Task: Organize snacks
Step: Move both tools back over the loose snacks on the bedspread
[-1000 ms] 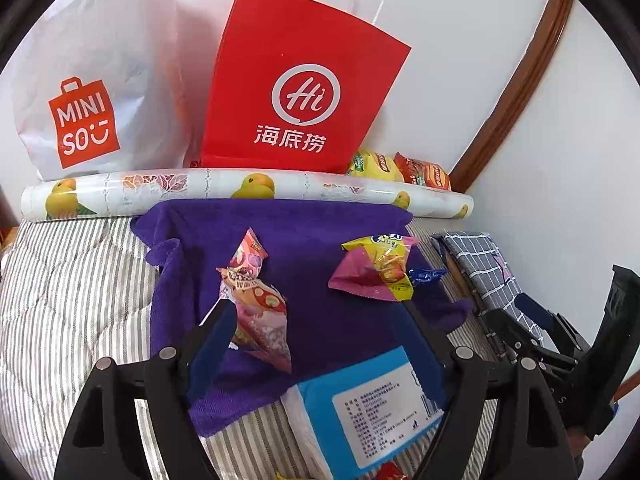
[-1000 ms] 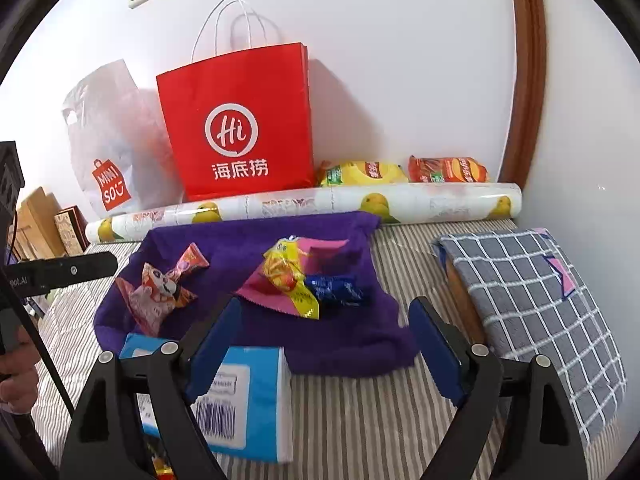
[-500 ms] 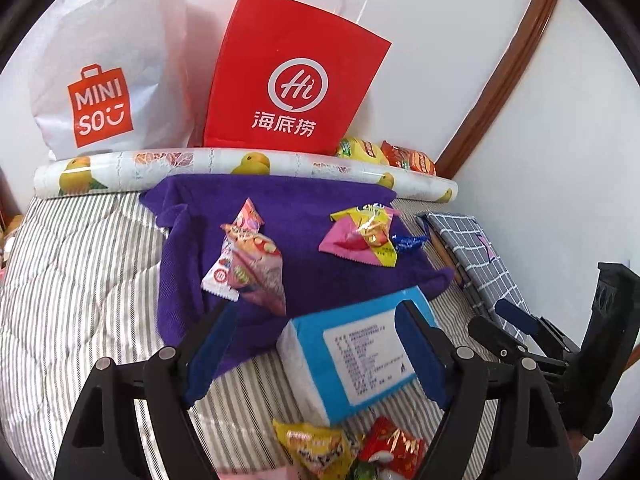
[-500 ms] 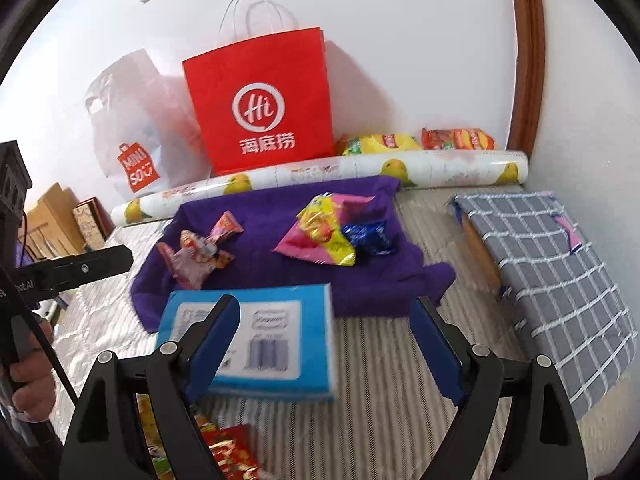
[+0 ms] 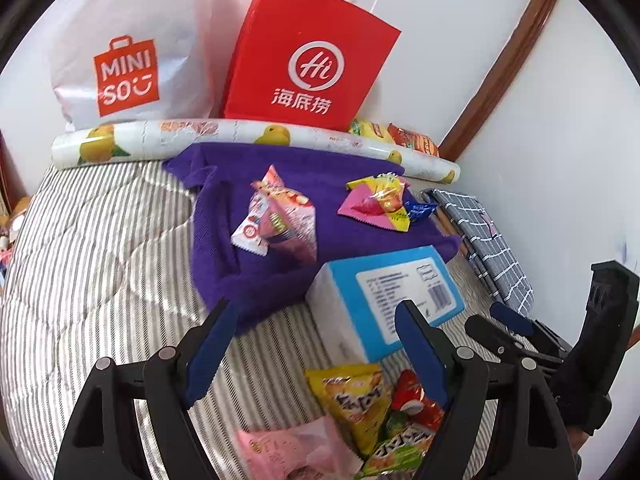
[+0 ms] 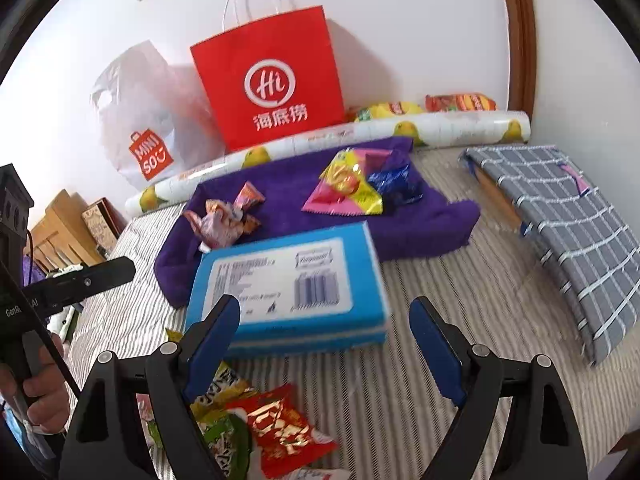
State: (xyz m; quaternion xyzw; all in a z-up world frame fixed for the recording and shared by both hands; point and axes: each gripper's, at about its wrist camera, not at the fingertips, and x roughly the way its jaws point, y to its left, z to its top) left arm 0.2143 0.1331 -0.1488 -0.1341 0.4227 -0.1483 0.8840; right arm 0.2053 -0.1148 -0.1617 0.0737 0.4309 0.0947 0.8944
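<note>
A purple towel [image 5: 224, 248] [image 6: 432, 216] lies on the striped bed with snack packets on it: a pink-and-white packet [image 5: 280, 220] [image 6: 224, 220] and a yellow-and-pink pile [image 5: 380, 200] [image 6: 348, 188] with a blue wrapper [image 6: 396, 182]. Nearer, a loose heap of snacks lies on the bed: a yellow bag [image 5: 352, 400], a red packet [image 5: 416, 404] [image 6: 284, 428], a pink packet [image 5: 296, 448] and green packets [image 6: 224, 436]. My left gripper [image 5: 316, 344] hangs open above that heap, holding nothing. My right gripper [image 6: 324, 344] is open and empty too, over the blue tissue pack [image 6: 288, 280] [image 5: 392, 296].
A red paper bag [image 5: 308, 56] [image 6: 272, 80] and a white plastic bag [image 5: 128, 48] lean on the wall behind a printed roll [image 5: 240, 140] [image 6: 440, 128], with chip bags [image 6: 424, 106] behind it. A grey checked cloth [image 6: 568, 224] covers something at the right. A hand [image 6: 36, 392] holds the other gripper.
Both grippers have drawn back from the towel toward the near side of the bed; the tissue pack and the near heap of snacks have come into view beneath them. Jaws unchanged.
</note>
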